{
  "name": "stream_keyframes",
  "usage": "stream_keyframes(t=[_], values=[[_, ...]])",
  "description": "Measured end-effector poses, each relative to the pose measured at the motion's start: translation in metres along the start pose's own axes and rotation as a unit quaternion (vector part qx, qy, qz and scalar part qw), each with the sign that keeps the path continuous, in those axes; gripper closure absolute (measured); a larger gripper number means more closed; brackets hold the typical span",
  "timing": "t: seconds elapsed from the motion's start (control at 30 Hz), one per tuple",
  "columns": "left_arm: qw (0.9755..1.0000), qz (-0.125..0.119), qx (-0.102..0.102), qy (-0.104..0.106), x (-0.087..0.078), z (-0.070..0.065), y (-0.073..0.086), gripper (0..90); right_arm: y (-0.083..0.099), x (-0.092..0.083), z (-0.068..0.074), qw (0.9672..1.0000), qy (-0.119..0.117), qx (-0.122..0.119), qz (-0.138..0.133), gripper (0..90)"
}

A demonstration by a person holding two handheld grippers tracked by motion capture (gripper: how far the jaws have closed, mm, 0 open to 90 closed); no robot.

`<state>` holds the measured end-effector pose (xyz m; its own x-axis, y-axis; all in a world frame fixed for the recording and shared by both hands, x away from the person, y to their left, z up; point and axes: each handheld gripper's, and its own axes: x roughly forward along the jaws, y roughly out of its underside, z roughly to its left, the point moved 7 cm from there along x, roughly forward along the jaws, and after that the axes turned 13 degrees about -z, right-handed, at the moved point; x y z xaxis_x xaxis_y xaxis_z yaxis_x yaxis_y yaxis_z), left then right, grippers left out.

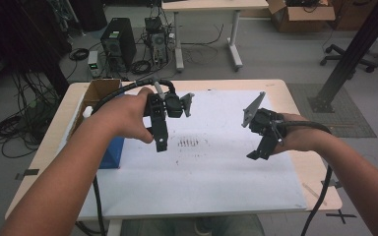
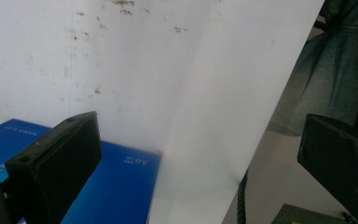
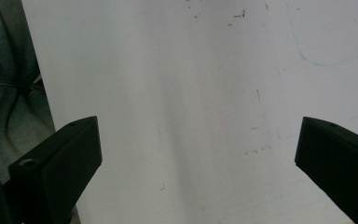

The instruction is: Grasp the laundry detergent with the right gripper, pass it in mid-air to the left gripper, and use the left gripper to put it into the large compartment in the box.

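The left tongs hang above the white sheet, with the jaws wide apart and nothing between them. In the left gripper view the two black jaws stand far from each other, and under them lies the sheet with small dark specks. The left hand holds these tongs from the side, and a black cable goes from them toward the far left corner of the tabletop.

The right tongs are also spread open and empty, a little above the sheet. The right hand holds them. In the right gripper view the sheet under the jaws has faint marks and a thin blue line.

Between the two tongs, a group of dark marks is on the sheet. Just left of the left tongs, a blue box lies at the edge of the sheet. Beyond it, near the far left corner, stands an open carton. I see no other thing on the sheet.
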<state>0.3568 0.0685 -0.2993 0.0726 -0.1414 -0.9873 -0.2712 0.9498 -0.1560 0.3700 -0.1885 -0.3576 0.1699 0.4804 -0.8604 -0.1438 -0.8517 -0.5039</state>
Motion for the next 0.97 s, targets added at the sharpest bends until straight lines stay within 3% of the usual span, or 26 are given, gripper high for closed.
stream_keyframes(t=[0.53, 0.97], values=[[0.9999, -0.002, 0.010, 0.004, 0.0009, -0.0021, -0.0008, 0.2, -0.0016, -0.0019, 0.0021, 1.0000, 0.000, -0.002, 0.001, 0.5], [1.0000, -0.004, 0.006, 0.003, 0.0009, 0.0014, 0.0004, 0.2, -0.0032, -0.0007, -0.0002, 1.0000, 0.001, -0.001, -0.003, 0.5]])
